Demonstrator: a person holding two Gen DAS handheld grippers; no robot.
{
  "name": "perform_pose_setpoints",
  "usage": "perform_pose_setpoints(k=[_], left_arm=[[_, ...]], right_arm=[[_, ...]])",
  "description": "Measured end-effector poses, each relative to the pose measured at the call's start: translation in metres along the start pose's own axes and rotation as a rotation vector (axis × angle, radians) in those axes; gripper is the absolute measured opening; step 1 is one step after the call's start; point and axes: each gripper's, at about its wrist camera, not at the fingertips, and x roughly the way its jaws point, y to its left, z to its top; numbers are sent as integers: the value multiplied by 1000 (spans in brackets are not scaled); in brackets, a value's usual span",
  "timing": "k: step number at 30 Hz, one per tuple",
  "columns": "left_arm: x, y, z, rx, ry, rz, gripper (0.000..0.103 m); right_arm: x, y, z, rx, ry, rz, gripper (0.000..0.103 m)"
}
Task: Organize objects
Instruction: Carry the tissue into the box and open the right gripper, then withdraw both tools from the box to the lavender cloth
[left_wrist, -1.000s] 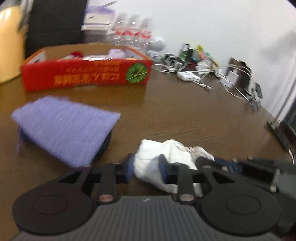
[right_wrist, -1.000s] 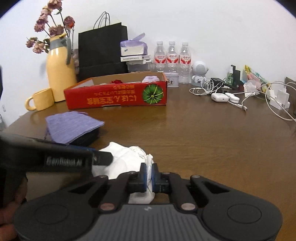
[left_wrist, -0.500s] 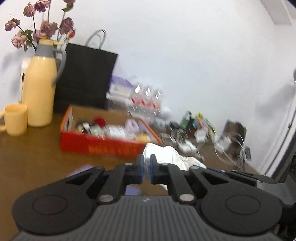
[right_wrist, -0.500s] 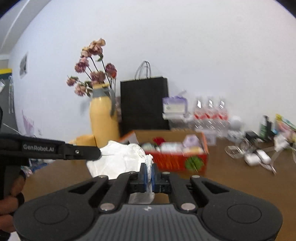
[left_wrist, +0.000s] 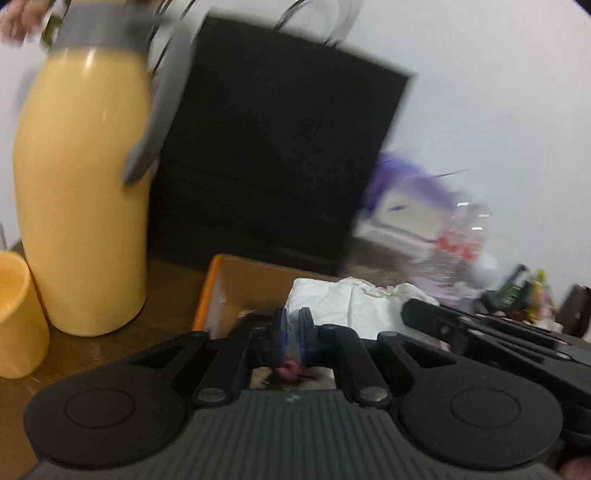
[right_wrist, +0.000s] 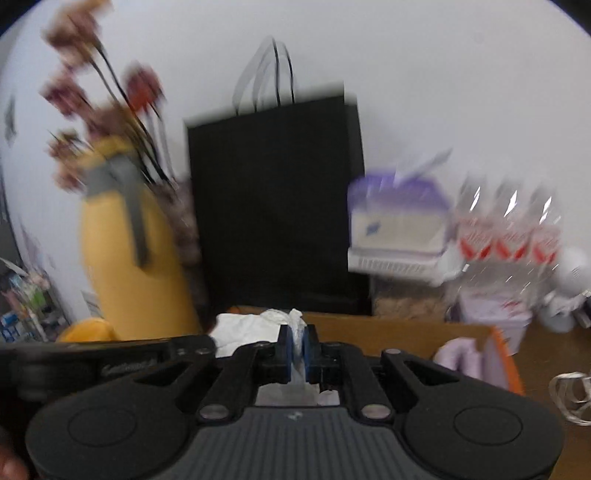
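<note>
A crumpled white cloth (left_wrist: 351, 306) hangs between both grippers above the open cardboard box (left_wrist: 210, 291) with orange-red sides. My left gripper (left_wrist: 293, 330) is shut on the cloth's left edge, near the box's left end. In the right wrist view the right gripper (right_wrist: 297, 350) pinches a fold of the white cloth (right_wrist: 247, 328) between its blue pads, and its jaws are opening slightly. The box rim (right_wrist: 502, 354) shows to the right, with a lilac item (right_wrist: 458, 354) inside. Both views are blurred by motion.
A tall yellow jug (left_wrist: 81, 203) and a yellow mug (left_wrist: 14, 314) stand left of the box. A black paper bag (left_wrist: 277, 147) stands behind it. A tissue box (right_wrist: 399, 221), water bottles (right_wrist: 509, 236) and a cable (right_wrist: 569, 395) lie to the right.
Both grippers have lifted the white cloth off the table and carried it away from the purple cloth, up and back to the box by the jug and the black bag.
</note>
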Motion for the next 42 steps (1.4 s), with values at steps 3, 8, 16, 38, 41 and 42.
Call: perform_pose_setpoints(k=[3,8,16,38,41,42], left_arm=[[40,-1,-8,138,67,68,10],[51,5,-12,137,85,70,42],[-50,-40,7,250,-93,-25,81],[-368,16,-214,481,-157,97,103],[-396,37,-212,433,-164,110,103],[-401,41,-211,417,-164,105,103]], right_arm=[[38,-4,-15,6,31,1,22],[40,1,-19,-11,-17,-30,55],[-81,9,1,18,-261,4,92],[-395,16,-192,-58,6,42,103],[-429,22,-188,-93,-3,37,103],[-436,25,-188,-100,-16,21,103]])
